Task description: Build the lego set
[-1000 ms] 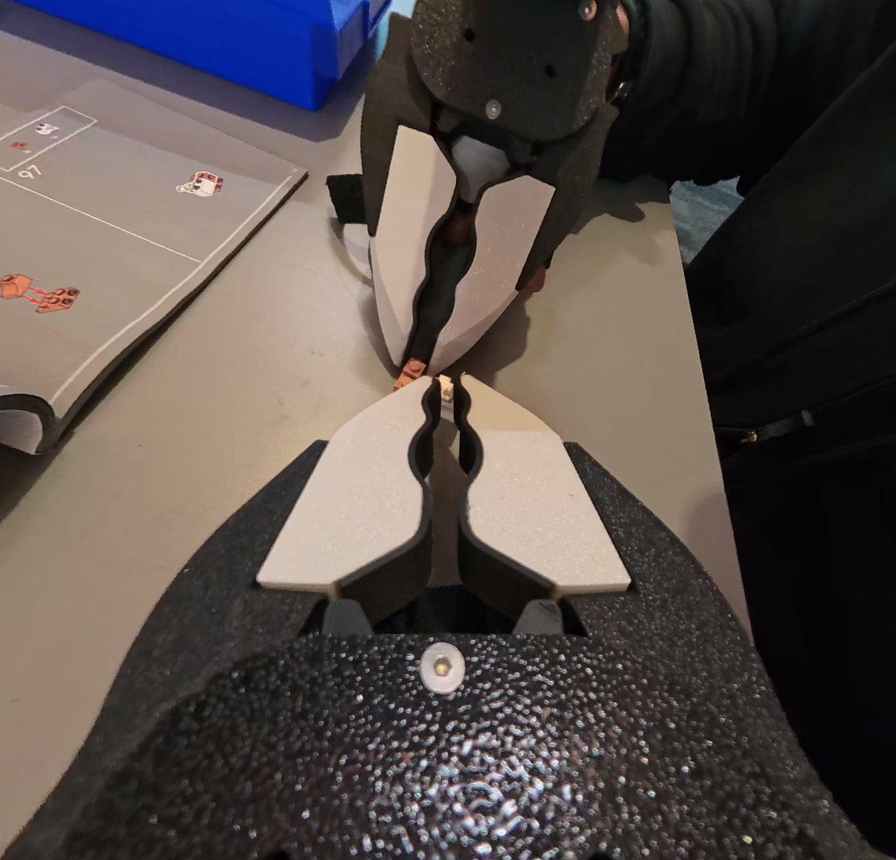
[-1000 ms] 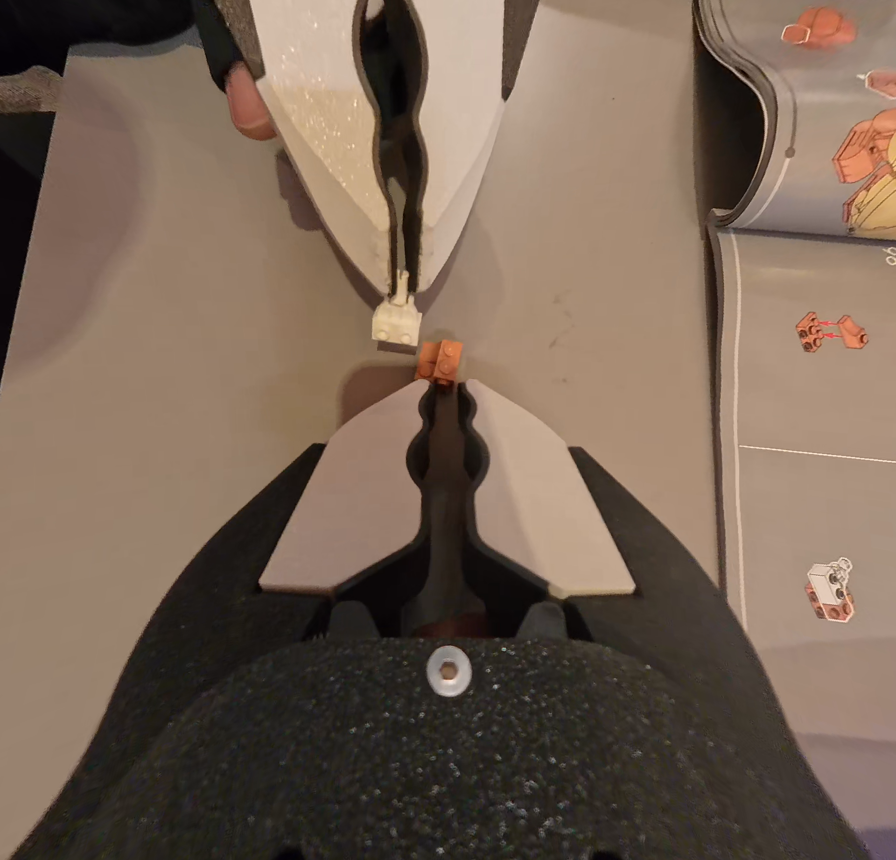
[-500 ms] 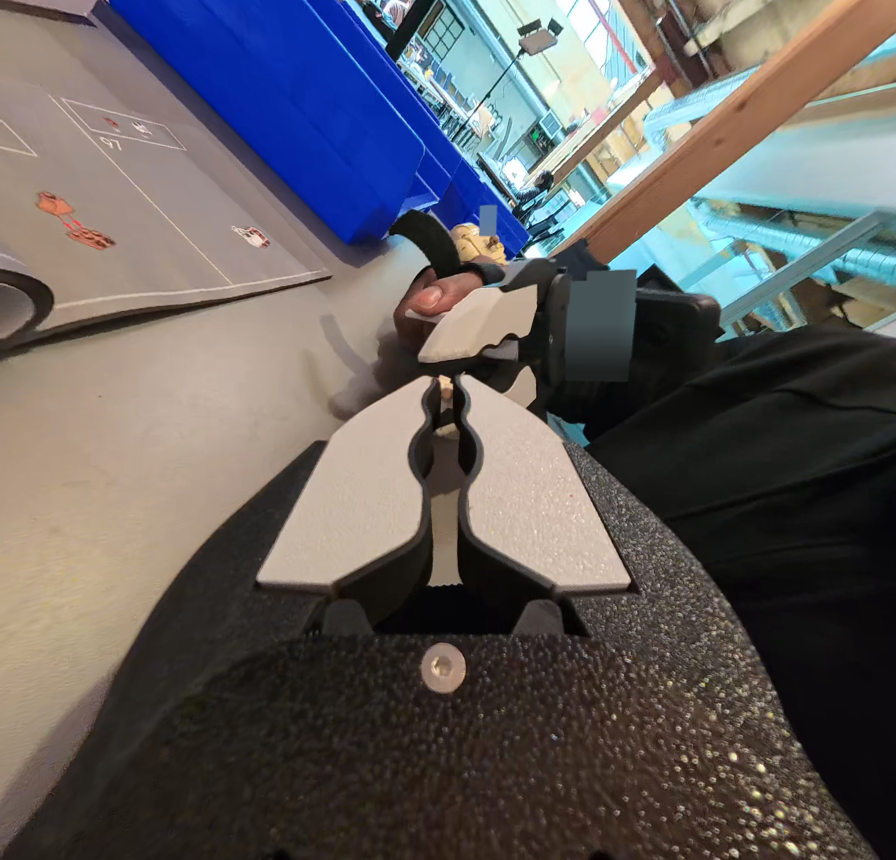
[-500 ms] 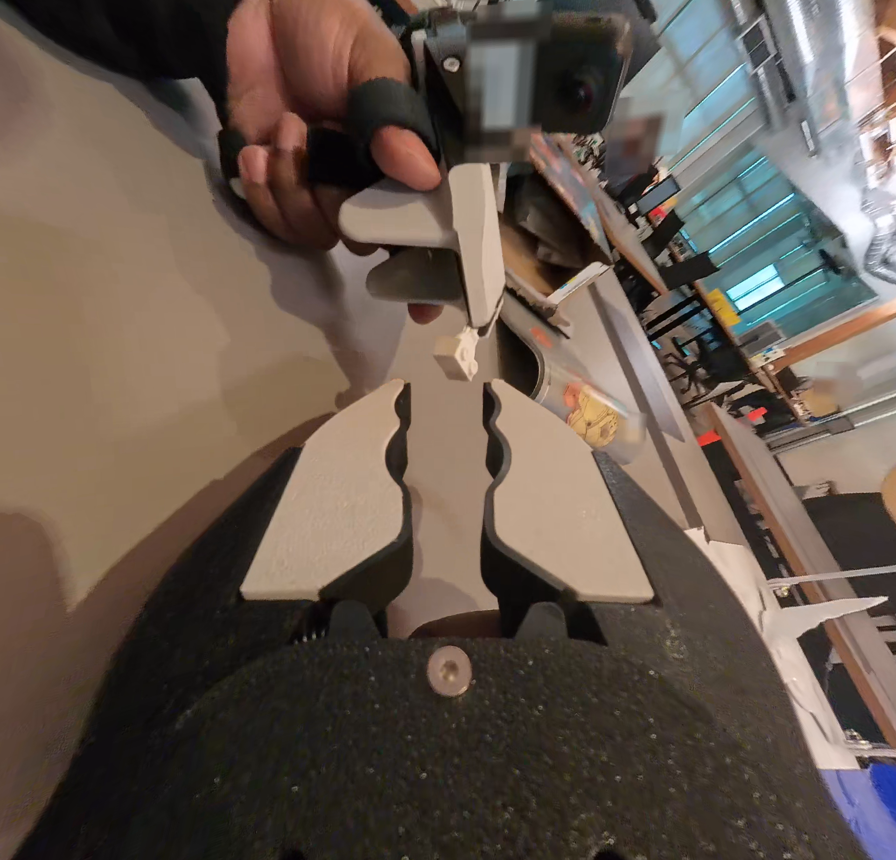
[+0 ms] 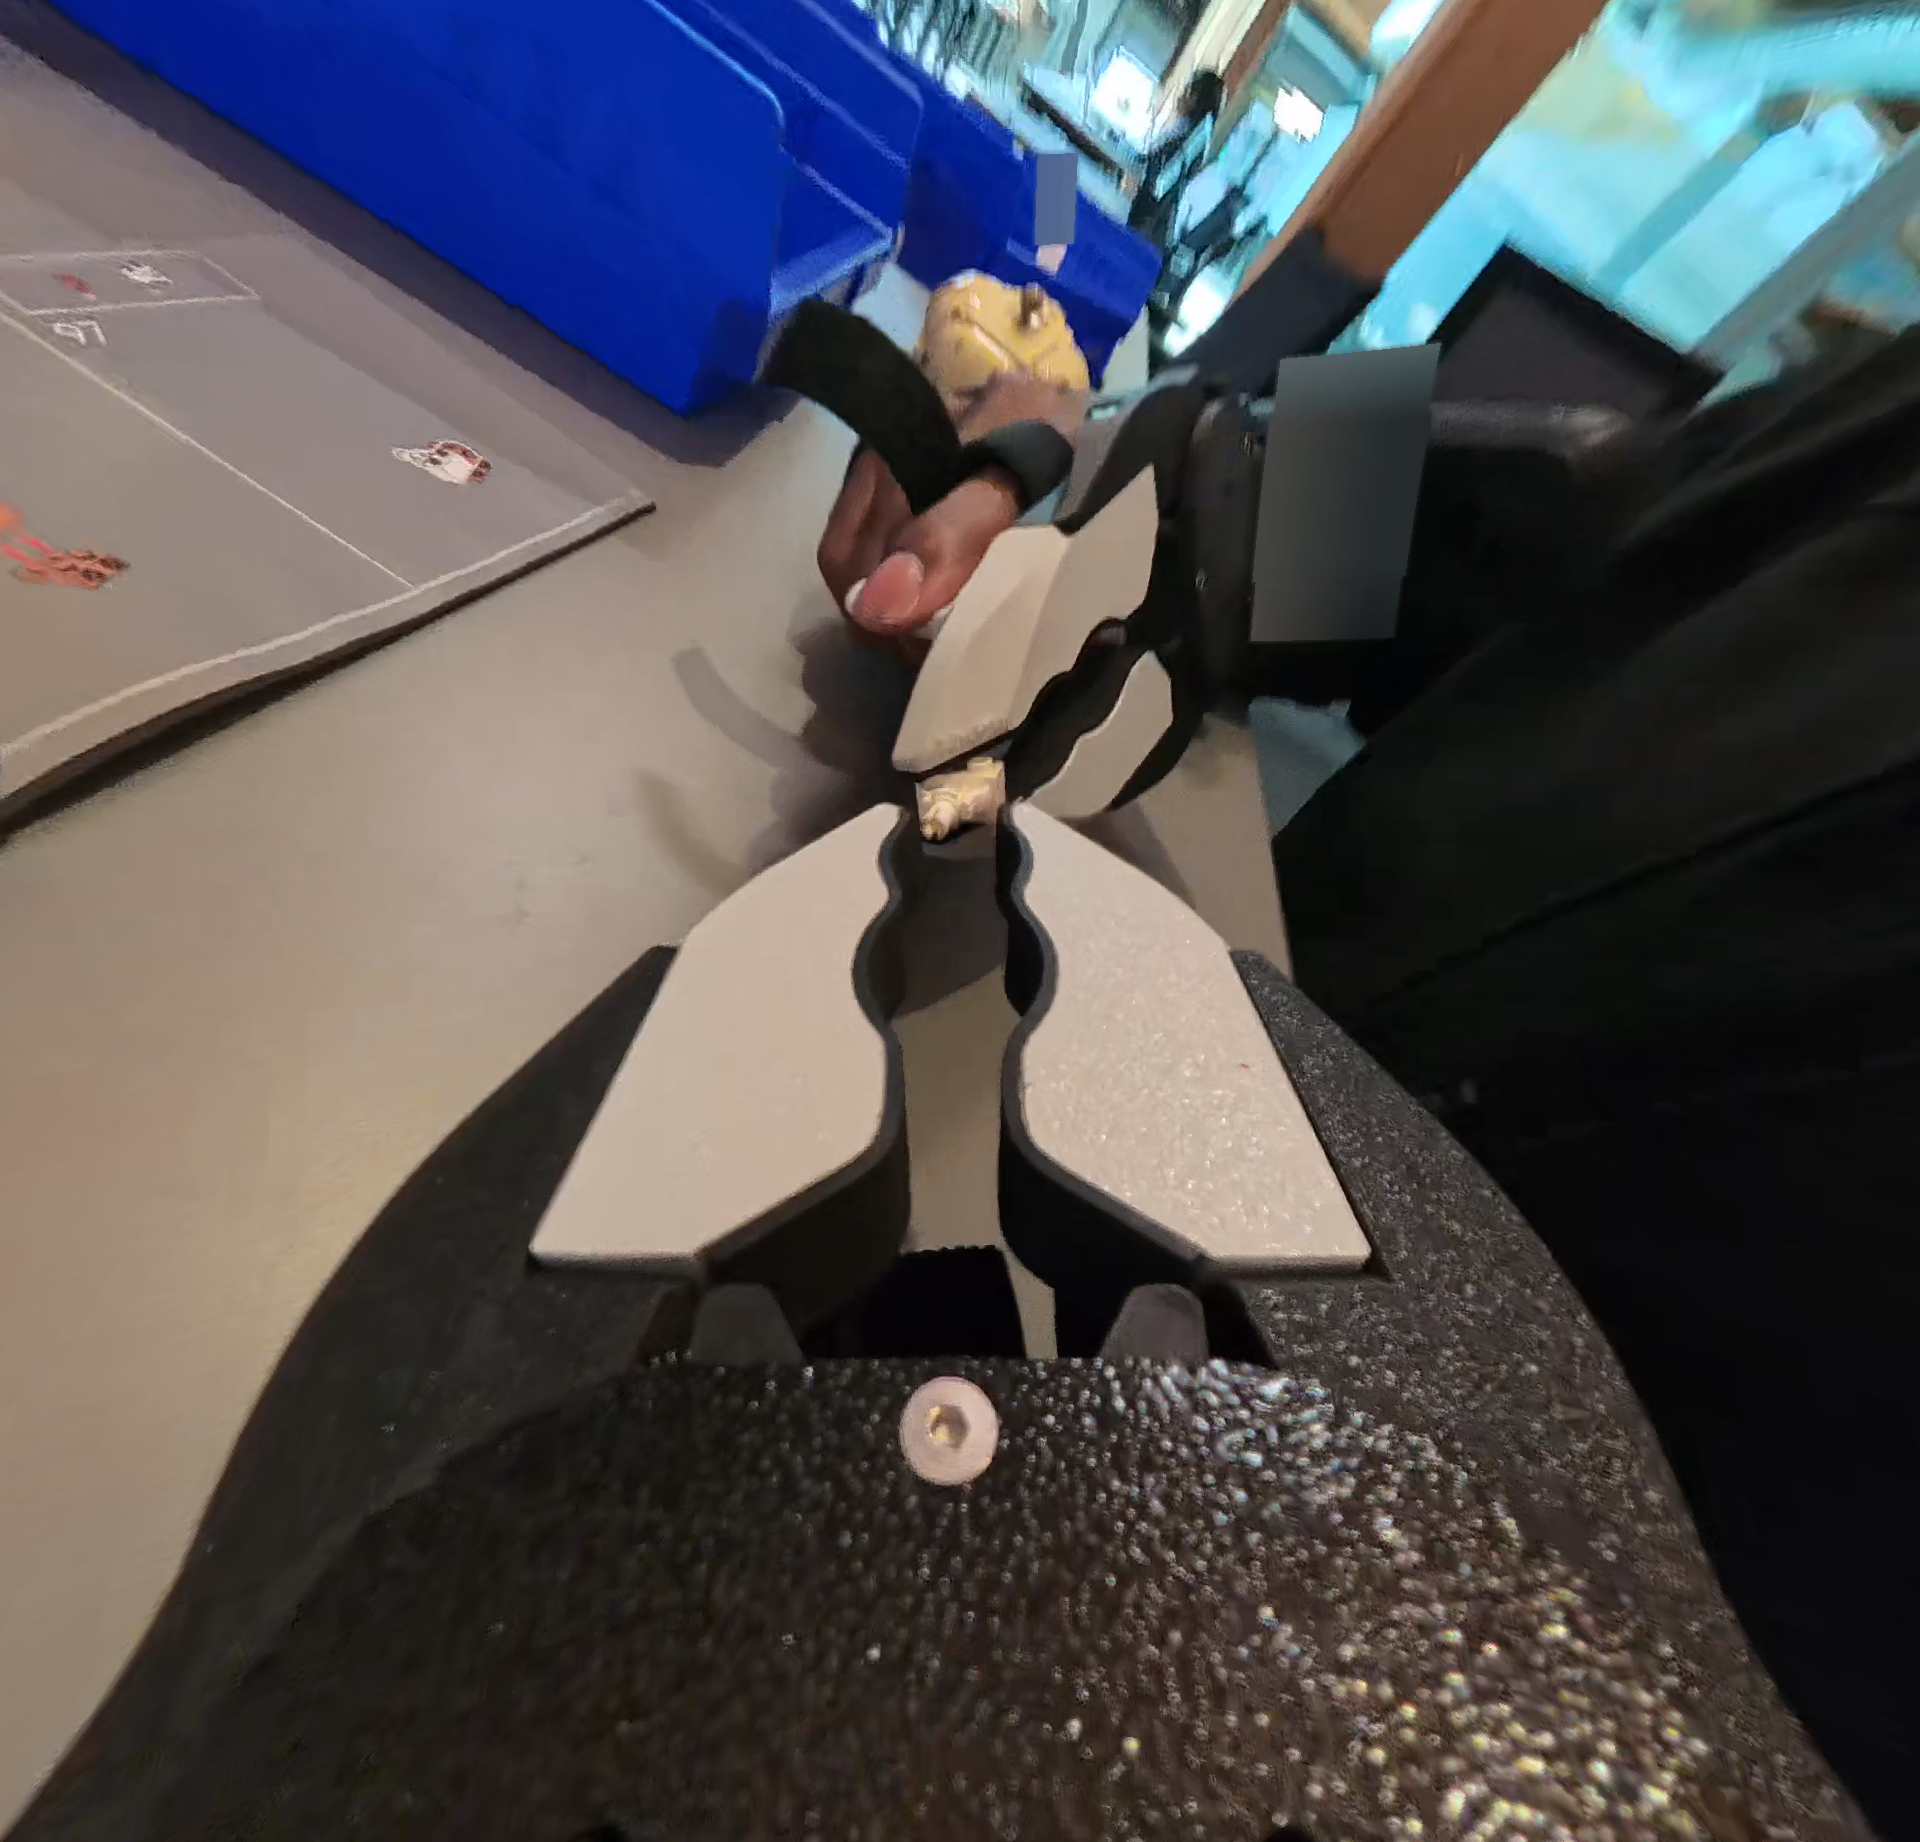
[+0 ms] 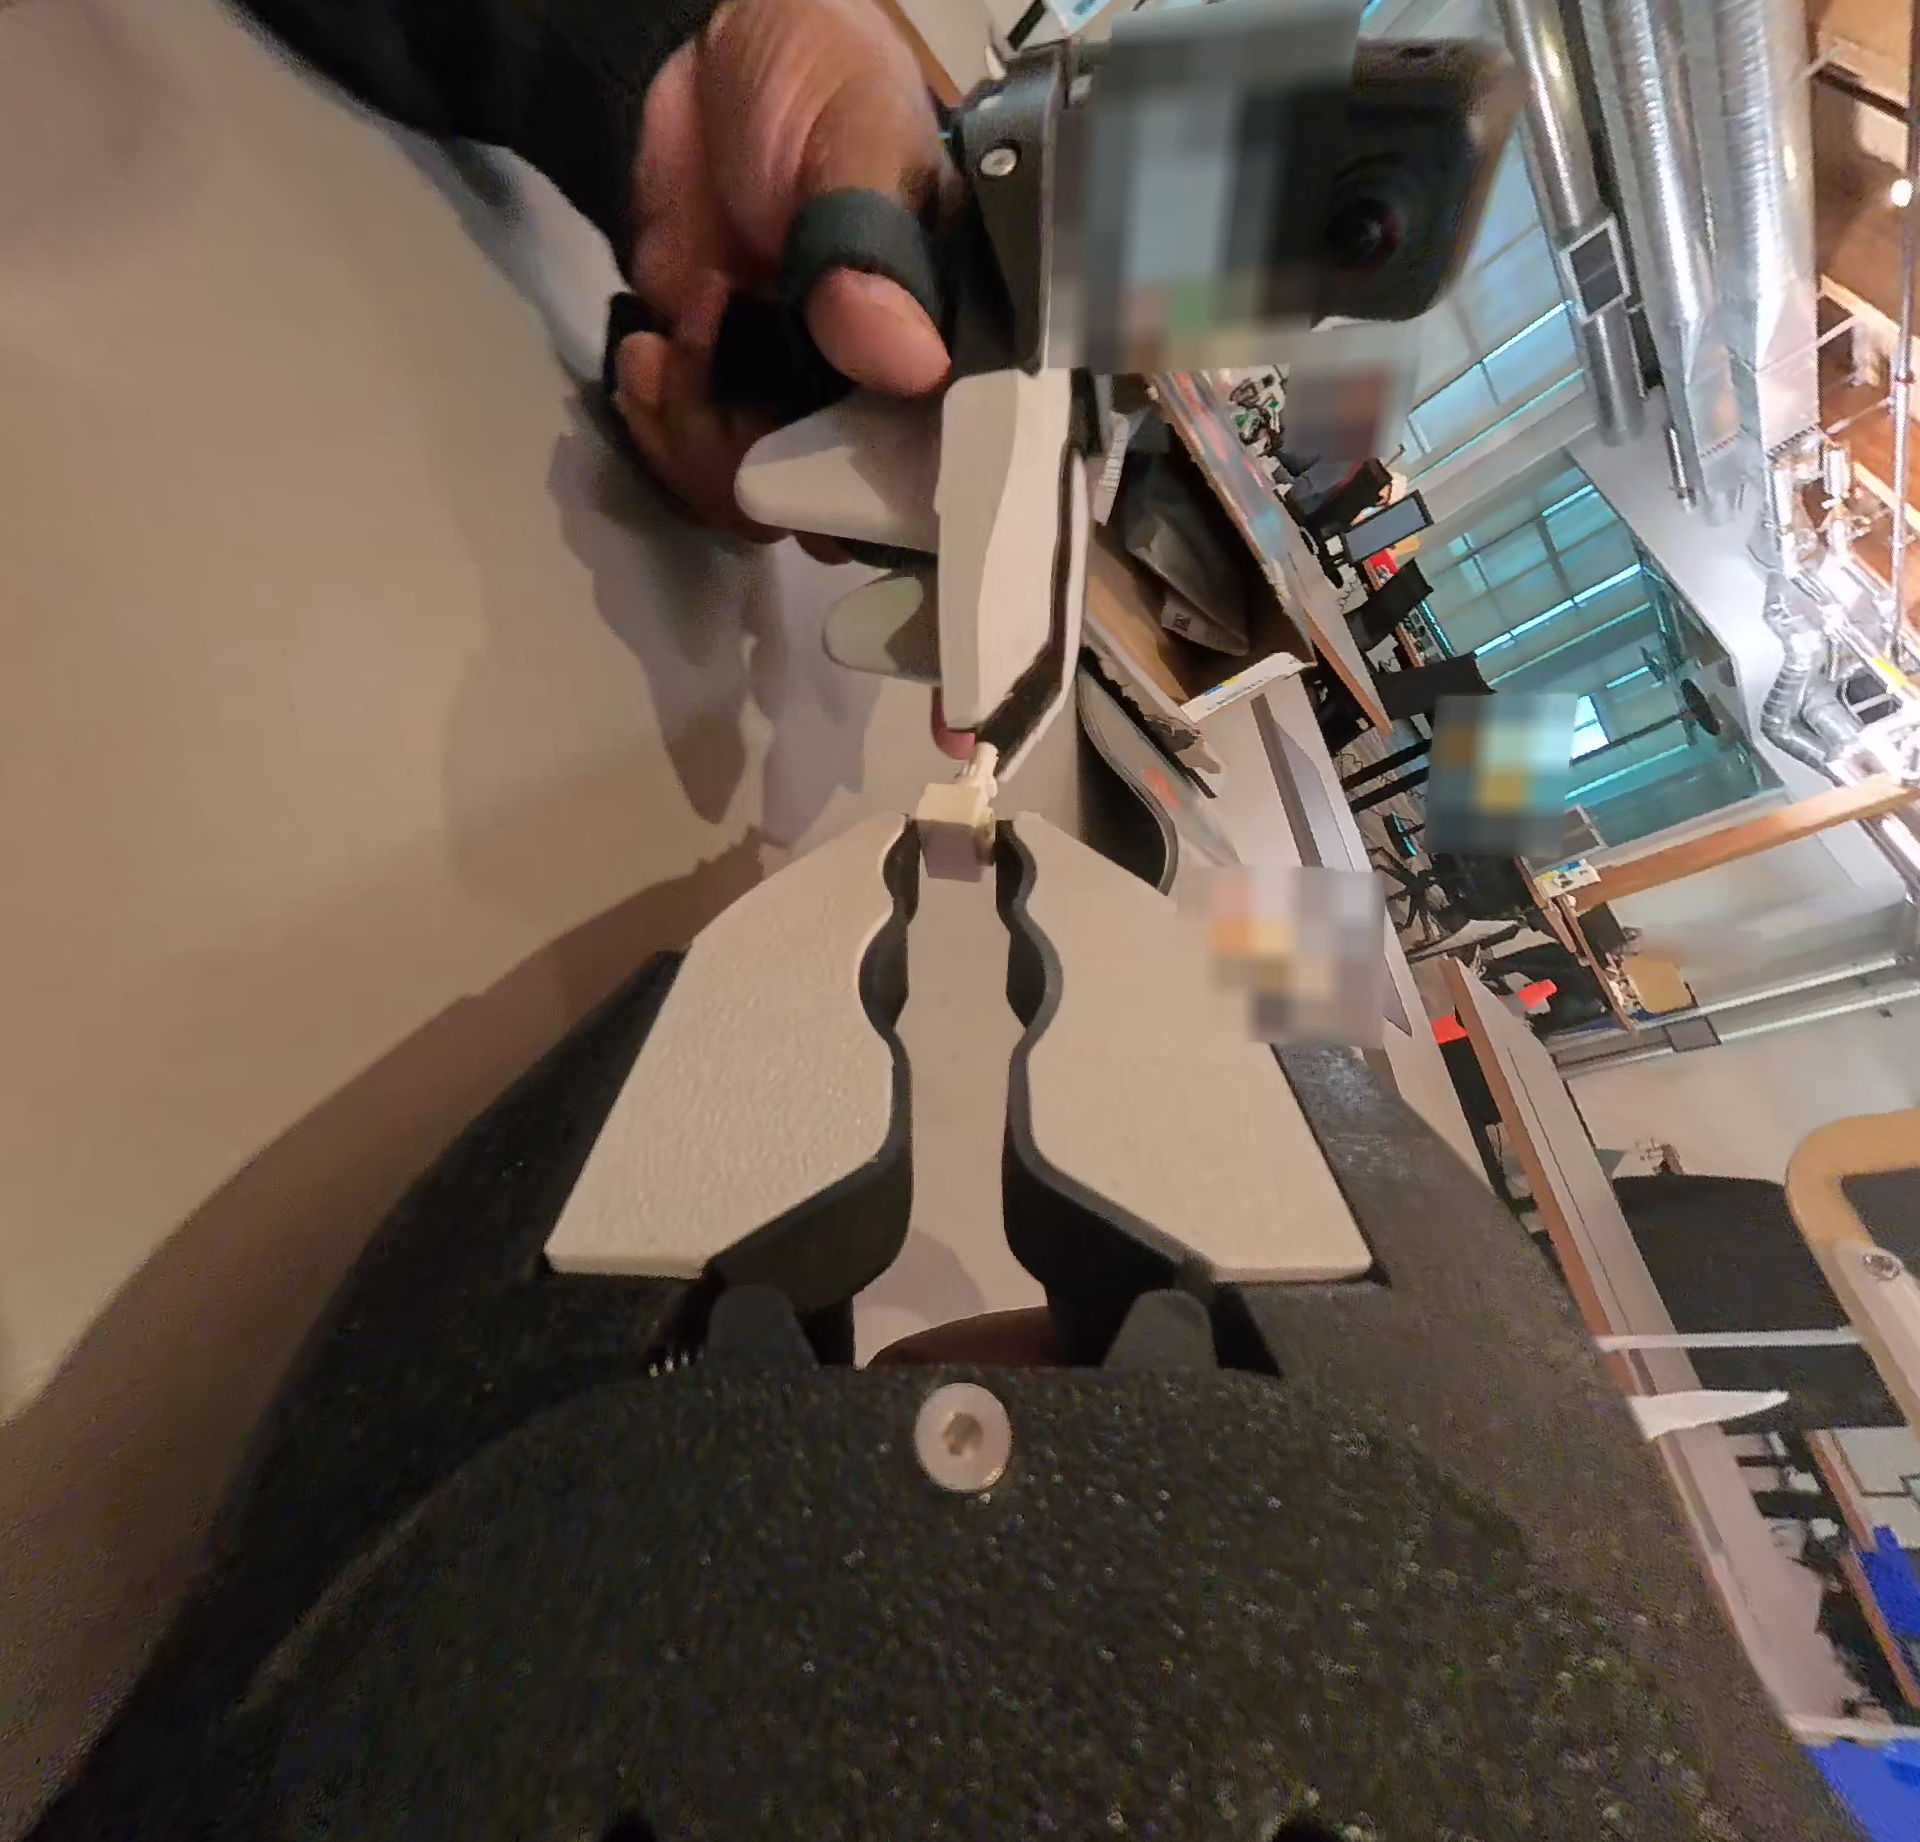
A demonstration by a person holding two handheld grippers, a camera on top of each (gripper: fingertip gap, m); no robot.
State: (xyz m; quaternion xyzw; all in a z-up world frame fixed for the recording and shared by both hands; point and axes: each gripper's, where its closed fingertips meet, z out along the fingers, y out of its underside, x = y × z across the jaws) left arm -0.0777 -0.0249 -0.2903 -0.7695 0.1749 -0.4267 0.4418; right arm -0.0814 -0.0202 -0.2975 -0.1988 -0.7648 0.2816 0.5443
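Note:
A small white brick piece with a peg [image 6: 951, 836] is up above the grey table [image 5: 312, 909], between the two grippers, which face each other tip to tip. My right gripper [image 6: 954, 831] is shut on the piece's block end; both pads press its sides. It also shows in the left wrist view [image 5: 977, 779], turned on its side, with the piece [image 5: 964, 793] at its tips. My left gripper [image 5: 948, 813] is open; its fingers stand apart and the peg only pokes between their tips. In the right wrist view the left gripper [image 6: 987, 753] hangs just beyond the peg.
An open instruction booklet [image 5: 260, 504] lies on the table at the left. Blue bins [image 5: 520, 130] stand behind it, with a tan brick model [image 5: 997, 348] beside them. A person's hands [image 6: 790, 182] and dark sleeves hold both grippers. My two grippers' fingertips are within a few centimetres of each other.
Both grippers lifted off the table and tilted. My right gripper, first shut on an orange piece, opened wide, then closed on the white piece. My left gripper, which held that piece, has opened.

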